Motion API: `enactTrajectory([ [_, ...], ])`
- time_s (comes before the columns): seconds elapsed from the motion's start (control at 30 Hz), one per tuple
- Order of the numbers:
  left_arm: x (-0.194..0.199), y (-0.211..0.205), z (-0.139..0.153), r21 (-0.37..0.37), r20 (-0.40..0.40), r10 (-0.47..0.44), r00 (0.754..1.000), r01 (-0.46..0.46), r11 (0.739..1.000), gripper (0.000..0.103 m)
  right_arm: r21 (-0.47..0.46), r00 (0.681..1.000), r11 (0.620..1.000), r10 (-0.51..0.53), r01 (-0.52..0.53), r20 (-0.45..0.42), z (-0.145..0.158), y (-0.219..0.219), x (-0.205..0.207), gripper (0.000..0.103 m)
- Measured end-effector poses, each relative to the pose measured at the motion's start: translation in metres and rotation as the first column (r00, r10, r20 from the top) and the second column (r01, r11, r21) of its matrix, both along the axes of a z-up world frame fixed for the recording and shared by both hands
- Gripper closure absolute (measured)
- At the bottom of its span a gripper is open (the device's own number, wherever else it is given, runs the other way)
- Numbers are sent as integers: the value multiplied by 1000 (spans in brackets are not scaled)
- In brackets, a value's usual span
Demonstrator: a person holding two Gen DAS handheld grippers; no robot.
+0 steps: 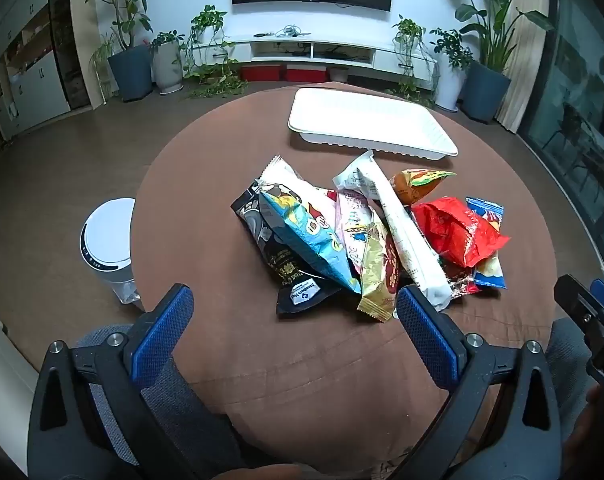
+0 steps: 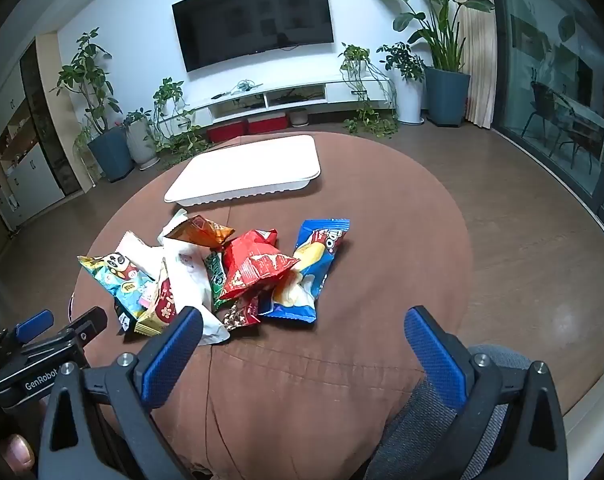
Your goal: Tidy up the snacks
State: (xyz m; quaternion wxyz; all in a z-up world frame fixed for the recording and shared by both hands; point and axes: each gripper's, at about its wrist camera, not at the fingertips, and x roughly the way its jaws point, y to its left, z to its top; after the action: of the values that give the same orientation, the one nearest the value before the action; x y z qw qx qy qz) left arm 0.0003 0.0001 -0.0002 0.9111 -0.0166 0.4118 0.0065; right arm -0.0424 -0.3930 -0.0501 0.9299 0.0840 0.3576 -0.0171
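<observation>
A pile of snack packets (image 1: 366, 236) lies mid-table on the brown cloth; it also shows in the right wrist view (image 2: 222, 276). It includes a light blue panda bag (image 1: 310, 232), a long white packet (image 1: 402, 232), a red bag (image 1: 458, 232) and a blue Tipo packet (image 2: 310, 272). A white tray (image 1: 366, 124) lies empty behind the pile, also in the right wrist view (image 2: 250, 168). My left gripper (image 1: 294, 300) is open and empty, just in front of the pile. My right gripper (image 2: 302, 324) is open and empty, near the pile's front right.
The round table (image 1: 206, 208) has a near edge beside a grey chair back (image 1: 150, 392). A white bin (image 1: 110, 240) stands on the floor at the left. Potted plants (image 1: 130, 64) and a TV stand (image 1: 314, 50) line the far wall.
</observation>
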Motion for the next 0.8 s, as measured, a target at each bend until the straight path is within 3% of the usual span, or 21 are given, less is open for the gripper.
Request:
enactTrajectory([
  [0.8,-1,0,-5,15,6,1,1000,-1,1000,0,-27,999,1000,4,-5,-39,-9,6,3,0],
])
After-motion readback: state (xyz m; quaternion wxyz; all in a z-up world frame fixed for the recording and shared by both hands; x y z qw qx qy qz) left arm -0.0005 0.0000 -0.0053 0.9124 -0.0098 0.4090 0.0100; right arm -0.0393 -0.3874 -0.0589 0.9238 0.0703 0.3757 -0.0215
